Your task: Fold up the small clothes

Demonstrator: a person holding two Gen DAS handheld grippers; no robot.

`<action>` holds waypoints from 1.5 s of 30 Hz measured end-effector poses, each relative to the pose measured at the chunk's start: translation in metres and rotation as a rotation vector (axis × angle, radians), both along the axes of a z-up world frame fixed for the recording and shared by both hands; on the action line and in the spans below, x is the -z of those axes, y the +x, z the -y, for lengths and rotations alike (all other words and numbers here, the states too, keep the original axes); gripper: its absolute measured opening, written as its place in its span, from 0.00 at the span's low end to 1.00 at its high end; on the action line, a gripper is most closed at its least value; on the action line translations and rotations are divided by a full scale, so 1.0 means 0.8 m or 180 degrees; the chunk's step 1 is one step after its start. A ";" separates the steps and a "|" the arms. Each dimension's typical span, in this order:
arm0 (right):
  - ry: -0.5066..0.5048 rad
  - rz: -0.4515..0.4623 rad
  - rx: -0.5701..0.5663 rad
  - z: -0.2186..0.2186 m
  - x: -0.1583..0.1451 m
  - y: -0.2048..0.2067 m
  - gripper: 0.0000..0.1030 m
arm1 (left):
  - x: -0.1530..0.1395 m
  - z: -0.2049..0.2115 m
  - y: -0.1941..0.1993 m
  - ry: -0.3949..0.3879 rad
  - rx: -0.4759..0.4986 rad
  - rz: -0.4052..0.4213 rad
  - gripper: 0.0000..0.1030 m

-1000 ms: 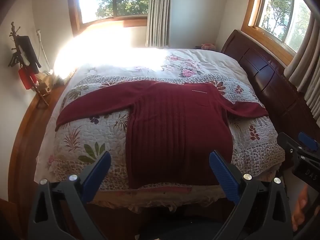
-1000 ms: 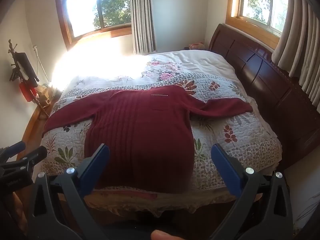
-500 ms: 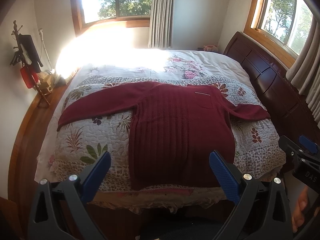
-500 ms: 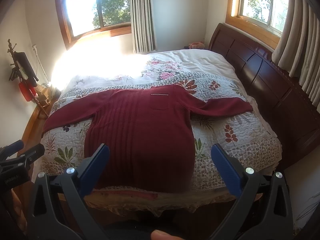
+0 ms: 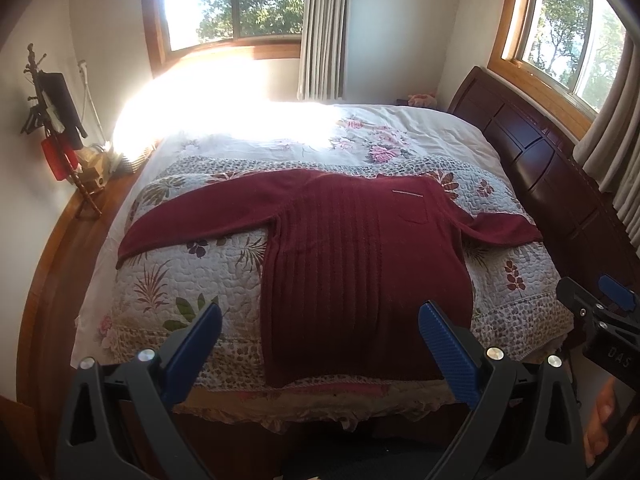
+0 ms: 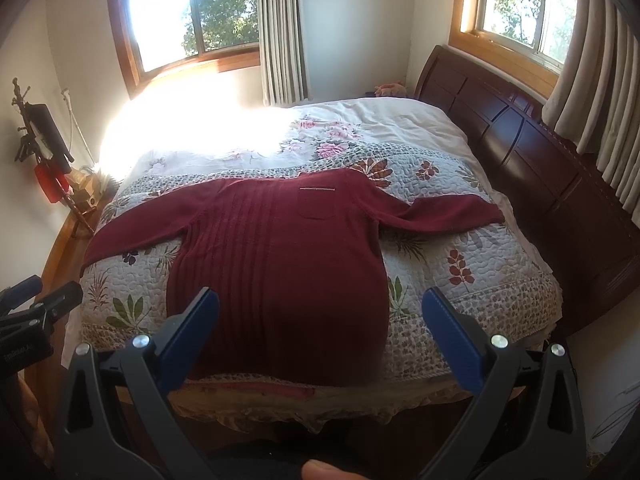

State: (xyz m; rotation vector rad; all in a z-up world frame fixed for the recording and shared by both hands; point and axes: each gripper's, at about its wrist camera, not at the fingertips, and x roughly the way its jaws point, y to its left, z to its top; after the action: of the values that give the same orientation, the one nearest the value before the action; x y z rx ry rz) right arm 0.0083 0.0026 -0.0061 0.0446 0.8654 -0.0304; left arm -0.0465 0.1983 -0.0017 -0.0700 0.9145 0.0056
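A dark red ribbed sweater (image 5: 360, 264) lies flat, sleeves spread, on the floral quilt (image 5: 192, 280) at the near edge of a bed, its hem at the quilt's front border and a small chest pocket (image 6: 316, 204) facing up. The left gripper (image 5: 320, 340) and the right gripper (image 6: 320, 328) both hover short of the sweater's hem, jaws spread wide and holding nothing. White letters reading "DAS" show on the right gripper's body (image 5: 616, 354), seen from the left.
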 end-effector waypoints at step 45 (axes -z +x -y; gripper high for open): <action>-0.0048 -0.0080 -0.0030 -0.014 0.005 0.043 0.98 | 0.006 -0.014 0.032 0.0008 -0.0044 -0.0003 0.96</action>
State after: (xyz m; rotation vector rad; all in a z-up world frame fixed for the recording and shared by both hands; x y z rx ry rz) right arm 0.0426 0.0138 -0.0104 0.0262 0.8903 -0.0287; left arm -0.0206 0.2099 -0.0064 -0.0738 0.9149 0.0196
